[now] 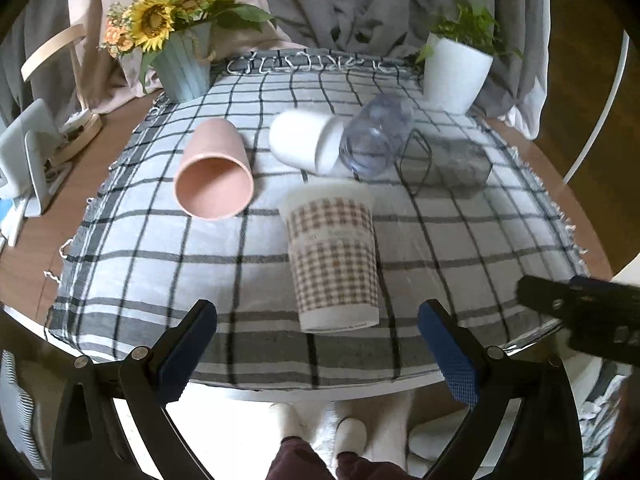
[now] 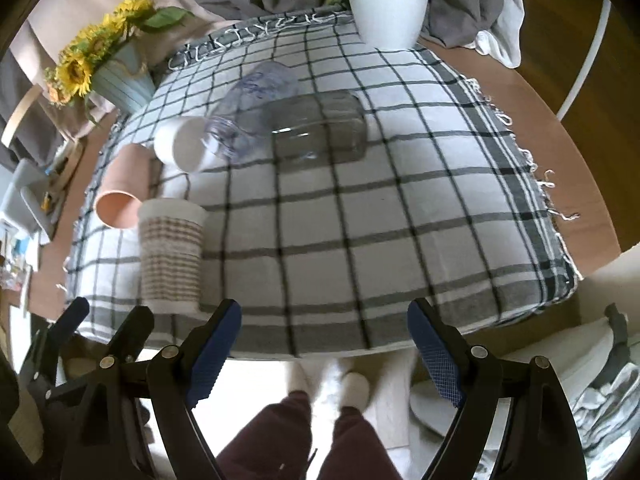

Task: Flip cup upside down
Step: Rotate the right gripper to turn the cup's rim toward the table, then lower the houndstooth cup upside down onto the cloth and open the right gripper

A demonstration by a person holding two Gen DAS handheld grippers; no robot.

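Note:
A gingham-patterned cup (image 1: 334, 258) stands on the checked cloth (image 1: 160, 264), wider end up; it also shows in the right wrist view (image 2: 171, 254). A pink cup (image 1: 216, 170) lies on its side, mouth toward me, and shows in the right wrist view (image 2: 122, 192). A white cup (image 1: 306, 144) lies on its side (image 2: 180, 142). A clear bluish cup (image 1: 378, 136) lies beside it (image 2: 252, 112). A grey glass (image 1: 452, 164) lies on its side (image 2: 318, 128). My left gripper (image 1: 318, 320) is open, just in front of the gingham cup. My right gripper (image 2: 324, 320) is open and empty at the table's front edge.
A sunflower pot (image 1: 186, 60) stands at the back left and a white plant pot (image 1: 456, 72) at the back right. Grey curtains hang behind. The right gripper's body (image 1: 584, 312) shows at the right. The person's legs and slippers (image 2: 344, 392) are below the table edge.

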